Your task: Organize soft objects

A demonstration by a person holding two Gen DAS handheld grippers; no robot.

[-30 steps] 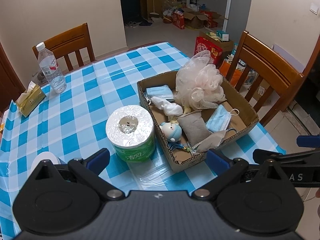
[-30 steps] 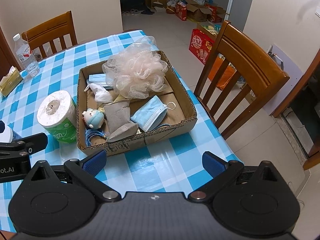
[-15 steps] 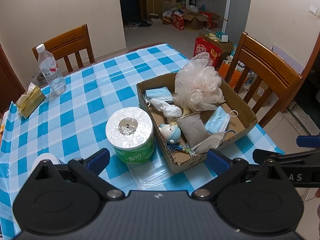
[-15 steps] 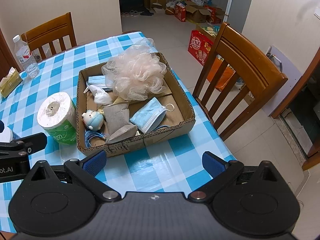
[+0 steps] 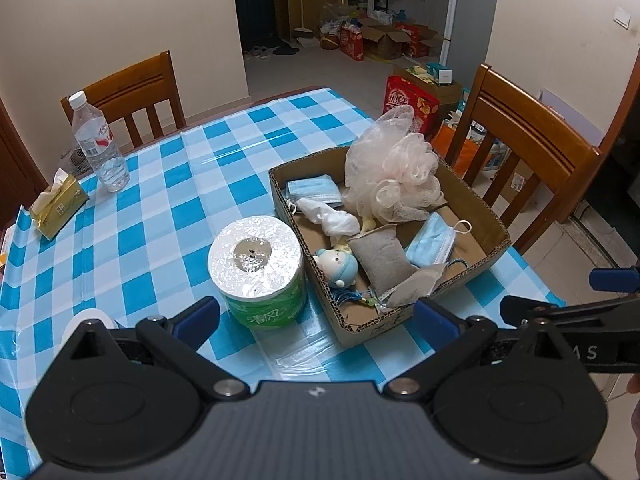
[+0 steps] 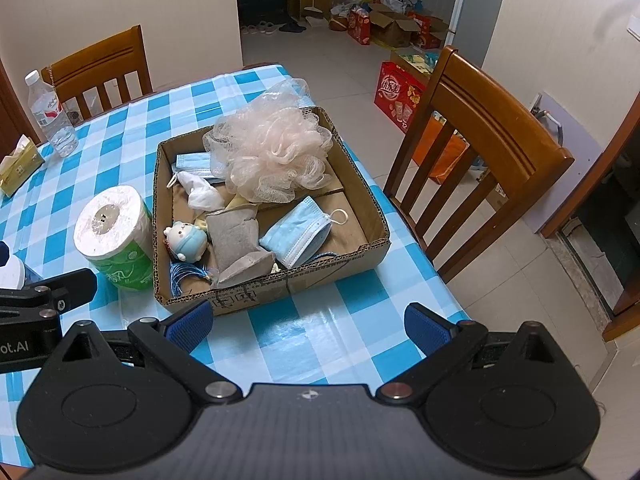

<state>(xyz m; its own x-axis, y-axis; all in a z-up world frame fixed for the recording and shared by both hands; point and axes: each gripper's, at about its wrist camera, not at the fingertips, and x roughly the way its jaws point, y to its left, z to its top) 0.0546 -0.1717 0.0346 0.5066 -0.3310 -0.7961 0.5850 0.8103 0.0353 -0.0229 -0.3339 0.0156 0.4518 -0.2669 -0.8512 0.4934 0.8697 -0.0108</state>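
A shallow cardboard box [image 5: 464, 192] [image 6: 360, 184] on the checked table holds a pink bath pouf [image 5: 394, 168] [image 6: 272, 152], blue face masks [image 5: 432, 240] [image 6: 298, 232], grey pouches [image 5: 380, 256] [image 6: 234, 236], a small doll [image 5: 338, 266] [image 6: 188, 240] and a white cloth [image 5: 332, 216]. A wrapped toilet roll [image 5: 258, 268] [image 6: 114, 232] stands left of the box. My left gripper [image 5: 316, 318] is open and empty, held above the near table edge. My right gripper [image 6: 308, 322] is open and empty, in front of the box.
A water bottle [image 5: 100, 144] and a tissue pack [image 5: 58, 204] stand at the far left. A white round object [image 5: 90, 318] lies by my left gripper. Wooden chairs [image 5: 528, 148] [image 5: 128, 96] stand at the right and far sides. The table edge [image 6: 436, 280] drops off at right.
Both grippers have drawn back and up slightly; the box and roll sit a little farther in both views. Nothing on the table has moved.
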